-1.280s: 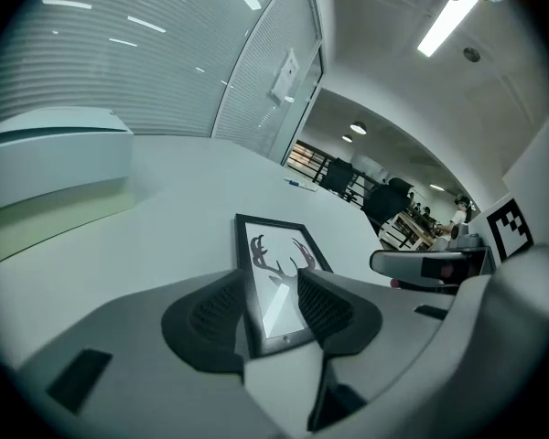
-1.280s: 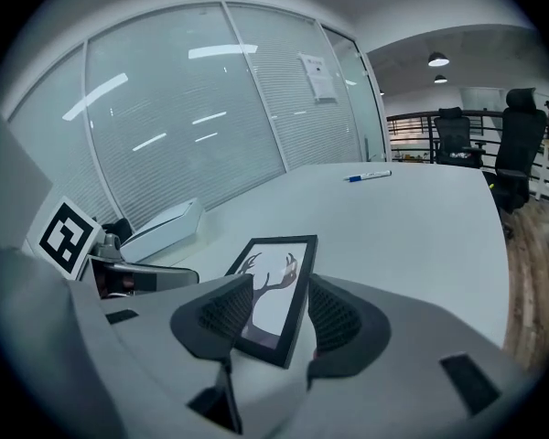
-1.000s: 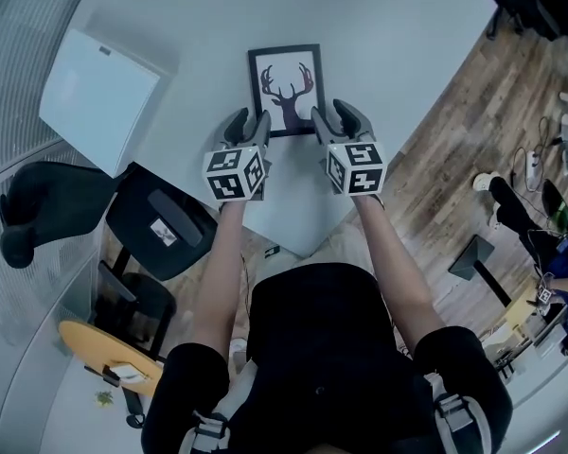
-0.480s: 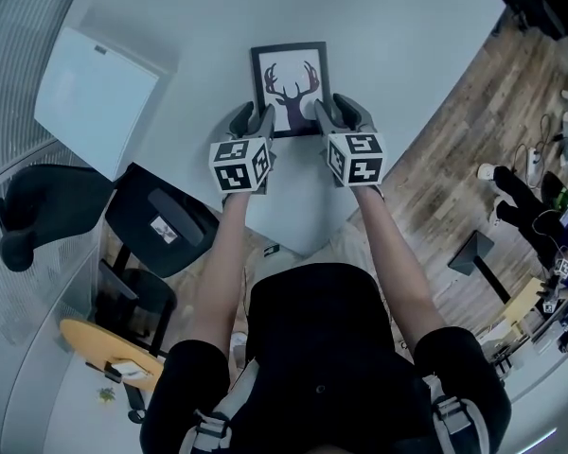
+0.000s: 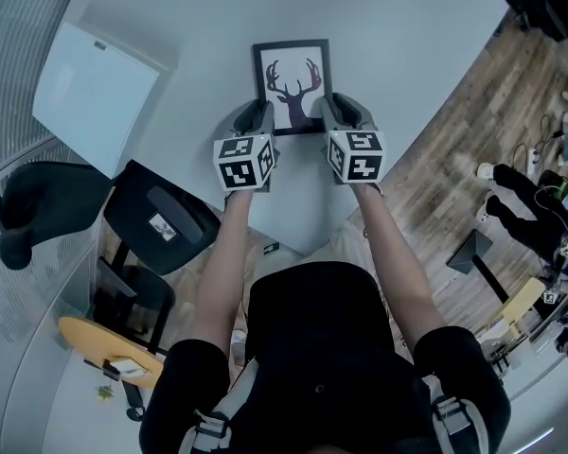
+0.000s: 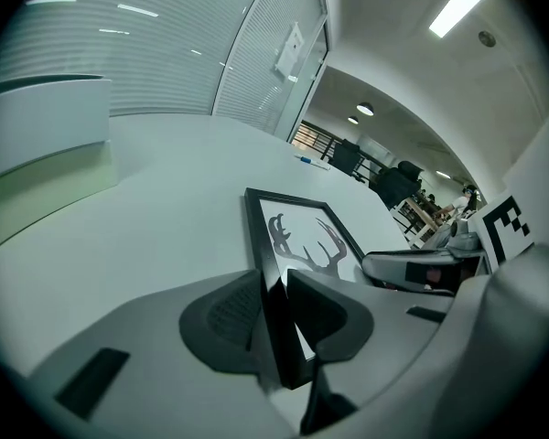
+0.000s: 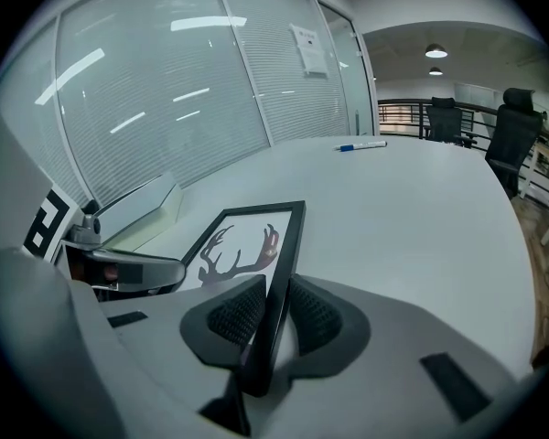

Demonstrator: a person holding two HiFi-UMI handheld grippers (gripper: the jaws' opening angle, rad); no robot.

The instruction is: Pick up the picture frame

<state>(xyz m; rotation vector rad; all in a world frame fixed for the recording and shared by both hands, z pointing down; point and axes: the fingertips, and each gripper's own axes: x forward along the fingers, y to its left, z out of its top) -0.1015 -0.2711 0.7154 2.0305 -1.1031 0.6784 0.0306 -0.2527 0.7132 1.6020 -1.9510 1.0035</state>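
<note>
Frame (image 5: 292,85), black with an antlered deer head print, lies flat on the white table (image 5: 398,36), long side running away from the person. Left gripper (image 5: 255,113) sits on the frame's left rail at the near corner, right gripper (image 5: 334,112) on the right rail at the near corner, so the near edge spans between them. Both sets of jaws have just been closing, each with a rail between them. Left gripper view: both pads (image 6: 231,314) are against the left rail, one on the outside, one on the glass side, so it is clamped. Right gripper view: same picture, pads (image 7: 234,316) are tight on either face of the right rail, also clamped. Both grippers angle down towards the frame, marker cubes facing up at the head camera. A white flat box (image 5: 97,97) lies well left of the frame, not touching it. A black chair (image 5: 156,218) stands near-left of the frame, off the table edge. A pen (image 7: 359,145) lies well beyond the frame's far end.
</note>
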